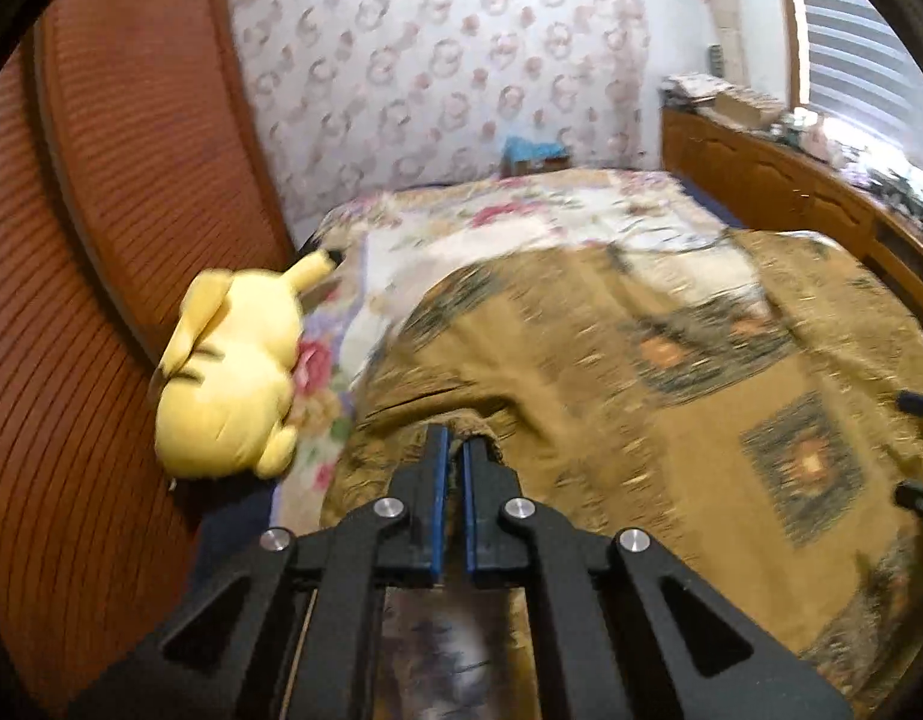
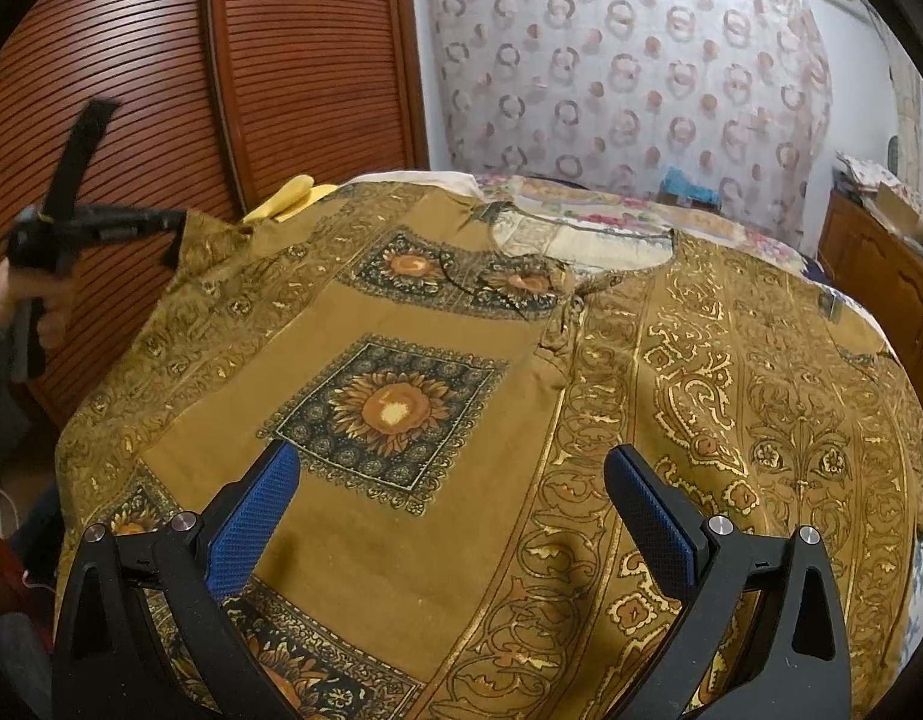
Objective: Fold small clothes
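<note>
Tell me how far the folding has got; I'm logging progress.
Done: the mustard patterned garment lies spread on the bed. In hand: the left gripper is shut on its sleeve edge, lifting it. Left: every fold; the right gripper hovers open.

Bed (image 1: 581, 210) with floral cover, ochre patterned garment (image 2: 437, 510) spread, yellow plush (image 1: 227, 384) alongside

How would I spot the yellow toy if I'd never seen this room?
Find the bed with its flowered cover, then the ribbed wooden doors along its side. The yellow plush toy lies between them, beside the mustard garment; it is the only plain bright yellow thing, with black-tipped ears.
</note>
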Demonstrator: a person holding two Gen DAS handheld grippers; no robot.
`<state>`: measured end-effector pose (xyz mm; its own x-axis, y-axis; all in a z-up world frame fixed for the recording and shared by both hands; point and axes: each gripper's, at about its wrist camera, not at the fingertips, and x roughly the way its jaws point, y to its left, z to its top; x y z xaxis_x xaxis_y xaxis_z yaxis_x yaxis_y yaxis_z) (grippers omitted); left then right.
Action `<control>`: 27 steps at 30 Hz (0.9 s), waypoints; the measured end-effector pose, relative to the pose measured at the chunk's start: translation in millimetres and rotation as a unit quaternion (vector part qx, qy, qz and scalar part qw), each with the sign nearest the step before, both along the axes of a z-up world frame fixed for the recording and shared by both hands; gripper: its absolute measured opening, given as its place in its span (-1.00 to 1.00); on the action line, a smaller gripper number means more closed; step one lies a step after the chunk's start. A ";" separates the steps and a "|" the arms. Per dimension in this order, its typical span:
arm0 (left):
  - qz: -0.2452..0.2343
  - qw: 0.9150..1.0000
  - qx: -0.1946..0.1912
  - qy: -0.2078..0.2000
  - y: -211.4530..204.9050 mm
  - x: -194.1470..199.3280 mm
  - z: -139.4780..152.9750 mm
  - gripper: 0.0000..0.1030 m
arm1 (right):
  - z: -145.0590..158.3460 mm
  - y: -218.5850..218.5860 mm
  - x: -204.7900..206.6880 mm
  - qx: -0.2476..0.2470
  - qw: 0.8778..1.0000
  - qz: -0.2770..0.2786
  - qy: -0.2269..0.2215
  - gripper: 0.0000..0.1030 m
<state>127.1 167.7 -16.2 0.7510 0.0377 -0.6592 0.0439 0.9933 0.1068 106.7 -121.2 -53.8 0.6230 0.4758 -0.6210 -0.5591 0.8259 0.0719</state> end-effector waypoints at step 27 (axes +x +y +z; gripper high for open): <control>-0.059 0.997 -0.054 -0.017 -60.8 -78.1 -2.6 0.20 | -1.1 -4.0 0.3 0.011 1.000 -0.005 0.002 1.00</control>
<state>49.0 107.0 -18.8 0.7674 -0.1225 -0.6294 0.1592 0.9872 0.0019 107.0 -125.2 -55.0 0.6248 0.4831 -0.6134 -0.5507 0.8296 0.0923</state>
